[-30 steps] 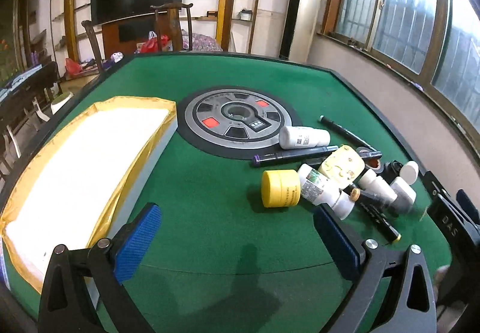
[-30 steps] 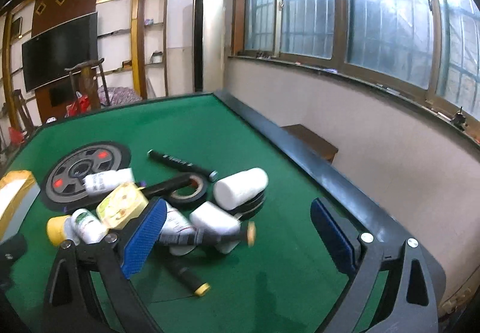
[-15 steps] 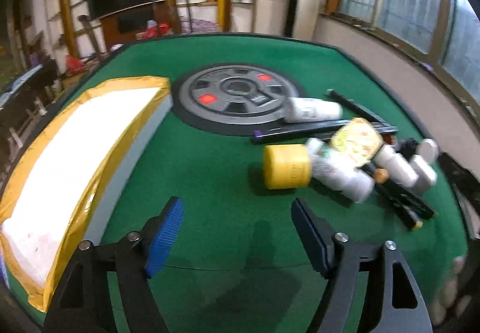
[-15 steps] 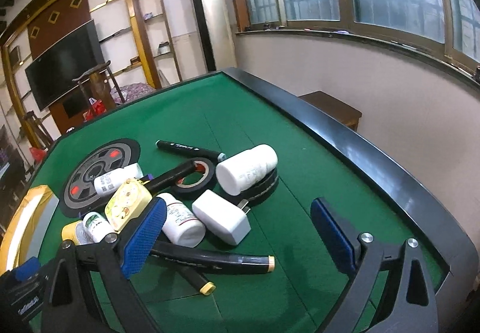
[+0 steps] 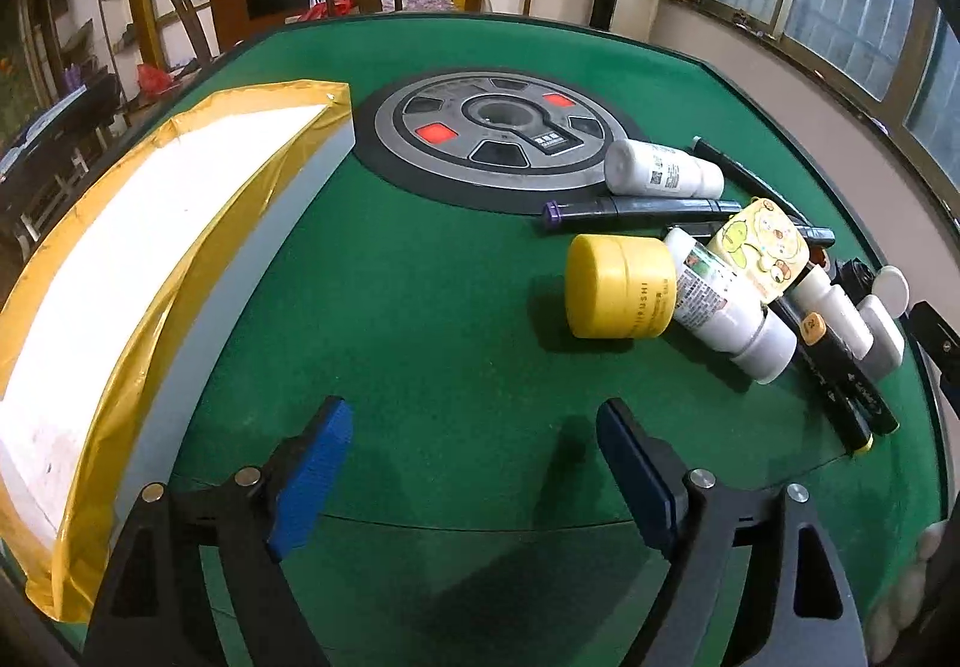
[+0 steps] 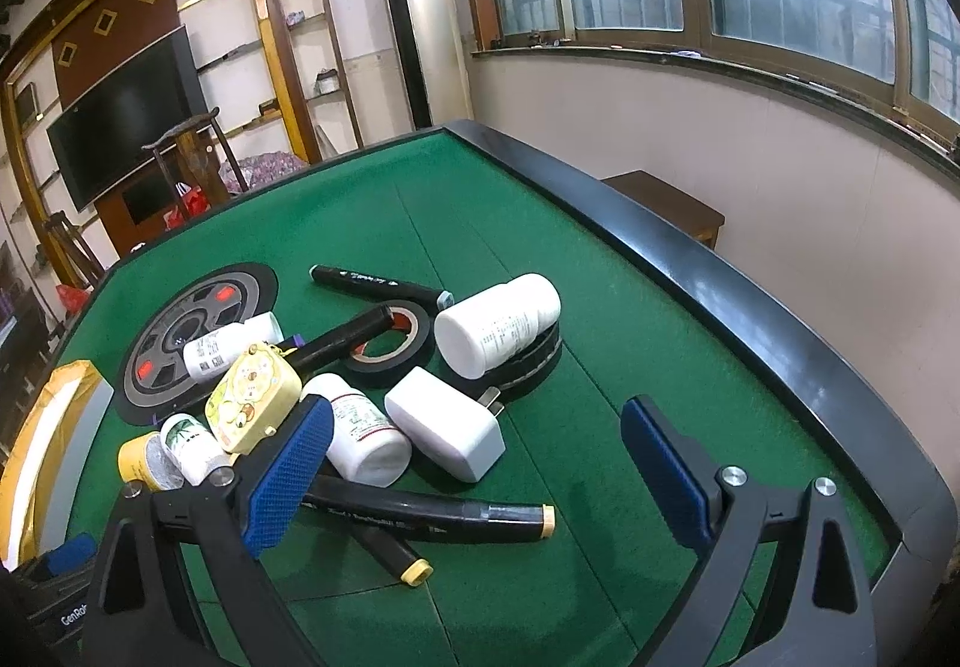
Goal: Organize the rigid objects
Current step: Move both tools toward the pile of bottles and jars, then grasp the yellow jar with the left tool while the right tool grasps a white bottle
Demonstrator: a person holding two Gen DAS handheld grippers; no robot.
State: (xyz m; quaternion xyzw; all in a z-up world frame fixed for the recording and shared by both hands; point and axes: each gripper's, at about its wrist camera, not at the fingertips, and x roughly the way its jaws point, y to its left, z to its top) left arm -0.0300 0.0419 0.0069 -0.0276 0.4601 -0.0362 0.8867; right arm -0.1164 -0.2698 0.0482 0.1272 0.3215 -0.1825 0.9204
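A heap of small objects lies on the green table. The left wrist view shows a yellow jar (image 5: 621, 287) on its side, white bottles (image 5: 723, 304), a yellow cartoon case (image 5: 762, 250) and black markers (image 5: 636, 208). My left gripper (image 5: 474, 454) is open and empty, short of the yellow jar. The right wrist view shows a white charger (image 6: 447, 430), a large white bottle (image 6: 498, 322), black tape (image 6: 390, 337) and markers (image 6: 432, 511). My right gripper (image 6: 474, 460) is open and empty, just in front of the charger.
A white tray with a yellow rim (image 5: 120, 259) lies at the table's left. A round grey and black disc (image 5: 498, 132) sits mid-table. The table's black raised edge (image 6: 750, 301) runs along the right, near the wall.
My left gripper has moved closer to the heap and its jaws have narrowed somewhat. My right gripper has tilted down towards the charger and markers.
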